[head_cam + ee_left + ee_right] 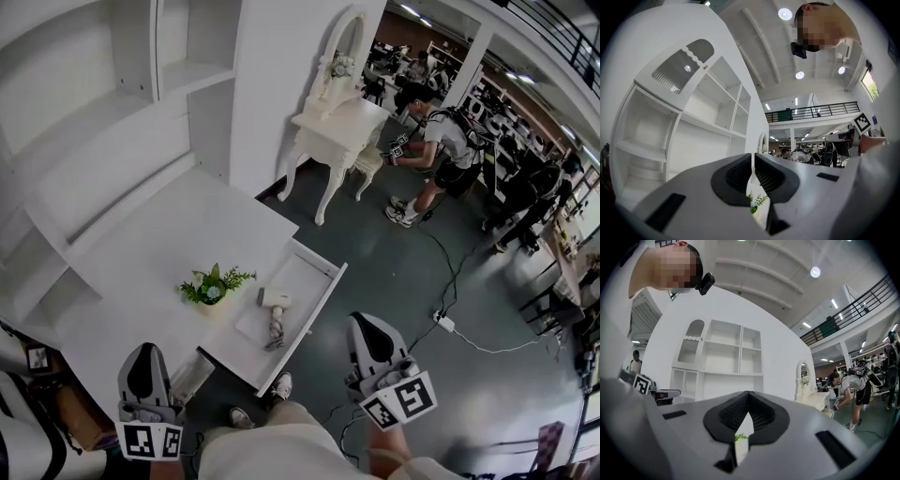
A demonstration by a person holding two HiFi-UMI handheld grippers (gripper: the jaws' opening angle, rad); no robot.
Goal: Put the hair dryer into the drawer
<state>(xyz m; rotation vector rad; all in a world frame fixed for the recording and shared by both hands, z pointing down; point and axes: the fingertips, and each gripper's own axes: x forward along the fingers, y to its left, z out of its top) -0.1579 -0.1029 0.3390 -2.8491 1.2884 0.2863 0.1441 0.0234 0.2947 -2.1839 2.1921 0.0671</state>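
Evidently near completion: the hair dryer point(274, 313) lies inside the open drawer point(315, 322); the left gripper point(144, 354) and right gripper point(364, 324) hang just short of the drawer's front, jaws together and empty; 1 likely step remains, shutting the drawer.

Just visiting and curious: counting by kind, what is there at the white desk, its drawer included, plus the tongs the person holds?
hair dryer: 1
potted plant: 1
open drawer: 1
tongs: 2 (left tongs, right tongs)
total: 5
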